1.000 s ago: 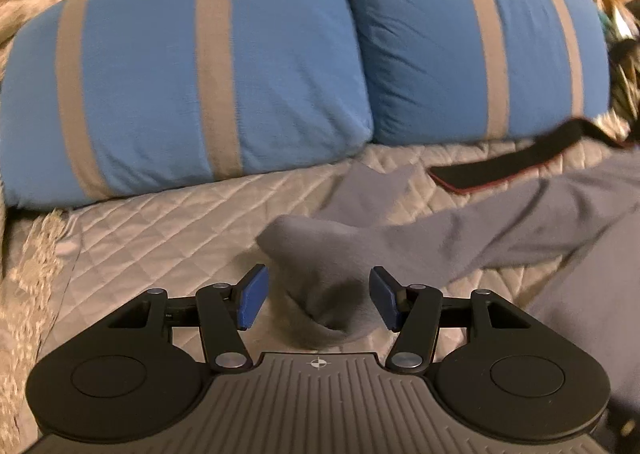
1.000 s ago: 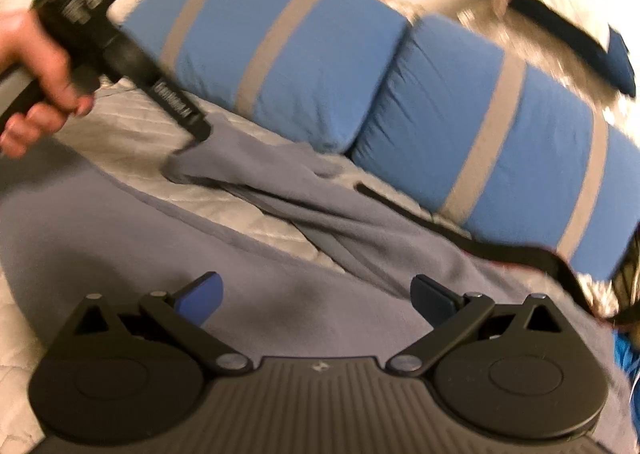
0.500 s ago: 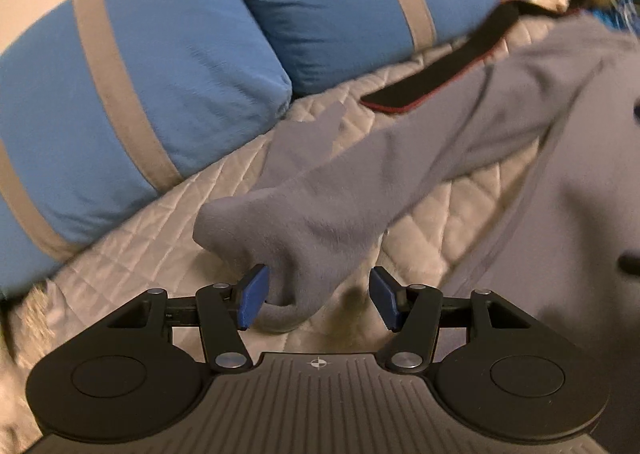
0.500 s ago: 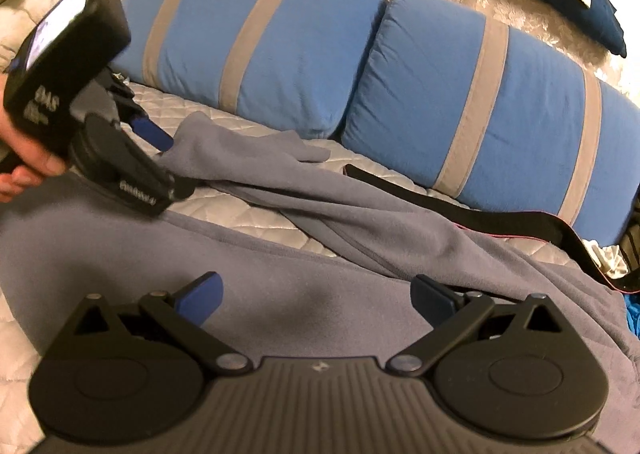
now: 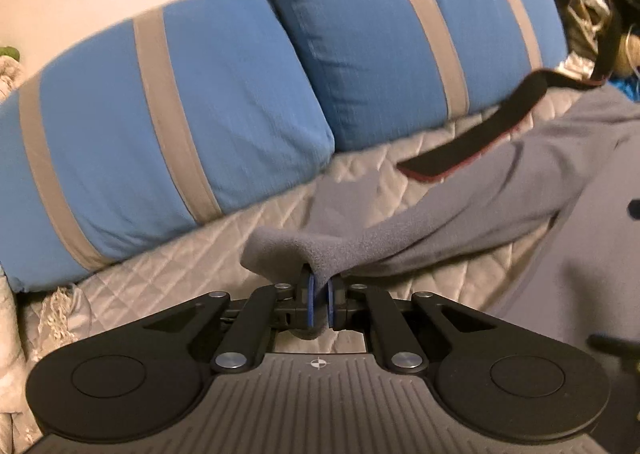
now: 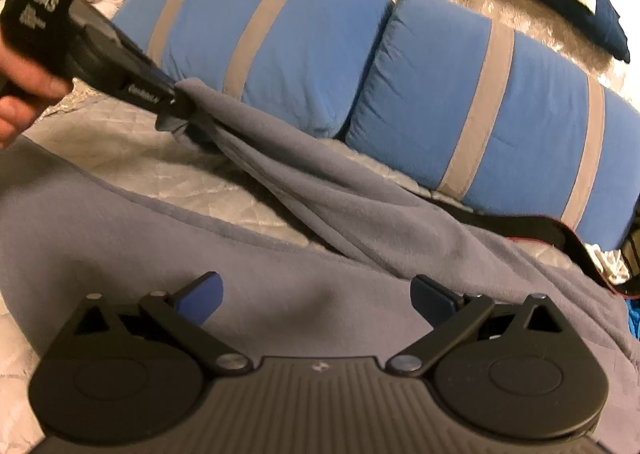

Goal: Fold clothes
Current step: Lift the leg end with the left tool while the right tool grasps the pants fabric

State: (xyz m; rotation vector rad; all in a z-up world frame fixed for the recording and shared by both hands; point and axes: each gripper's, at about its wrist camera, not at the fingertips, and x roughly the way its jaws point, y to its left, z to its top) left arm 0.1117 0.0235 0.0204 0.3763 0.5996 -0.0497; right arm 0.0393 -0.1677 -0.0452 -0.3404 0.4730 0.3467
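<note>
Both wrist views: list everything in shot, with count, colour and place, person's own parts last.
cushions: two, blue with grey stripes, side by side along the back of the bed.
quilted cover: one, pale grey, spread under everything.
fleece garment: one, grey, across the cover; its sleeve end is lifted.
strap: one, black with red edging, in front of the cushions.
pillow: one, white and dark navy, behind the cushions.
hand: one, at the right view's left edge, holding the left gripper.
left gripper: black, jaws just closed on the sleeve end.
right gripper: black, jaws open above the garment.
</note>
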